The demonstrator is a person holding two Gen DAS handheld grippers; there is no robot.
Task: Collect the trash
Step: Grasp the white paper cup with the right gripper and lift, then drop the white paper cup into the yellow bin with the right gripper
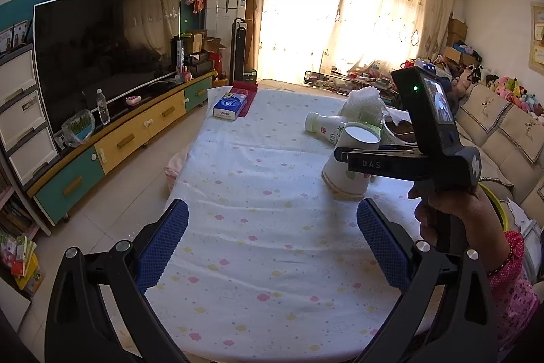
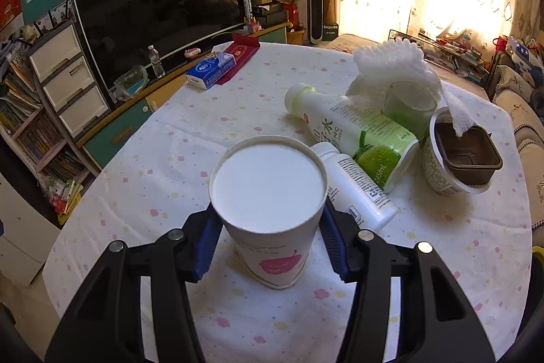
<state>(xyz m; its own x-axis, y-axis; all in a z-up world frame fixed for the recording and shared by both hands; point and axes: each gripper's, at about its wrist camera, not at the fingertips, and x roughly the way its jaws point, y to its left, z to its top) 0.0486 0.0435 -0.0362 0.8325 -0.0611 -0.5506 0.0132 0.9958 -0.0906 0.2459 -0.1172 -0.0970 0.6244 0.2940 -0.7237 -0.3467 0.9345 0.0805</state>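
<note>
An upturned white paper cup [image 2: 268, 193] with a pink fruit print stands on the flowered tablecloth [image 2: 170, 165]. My right gripper [image 2: 268, 216] is shut on the cup, its blue pads [image 2: 207, 237] pressing both sides. The left wrist view shows the same cup [image 1: 353, 165] held by the right gripper [image 1: 343, 155], in a person's hand. Behind the cup lie a green-label bottle [image 2: 353, 125], a small white bottle [image 2: 357, 189], a tub holding a brown tray [image 2: 455, 155], and white foam netting [image 2: 391, 67]. My left gripper [image 1: 272, 210] hangs open over bare cloth, holding nothing.
A blue tissue box [image 2: 210, 70] and a red box [image 2: 241, 55] lie at the table's far left edge. Beyond are a TV [image 1: 105, 53] on a low cabinet [image 1: 136, 138], and a sofa [image 1: 503, 131] on the right.
</note>
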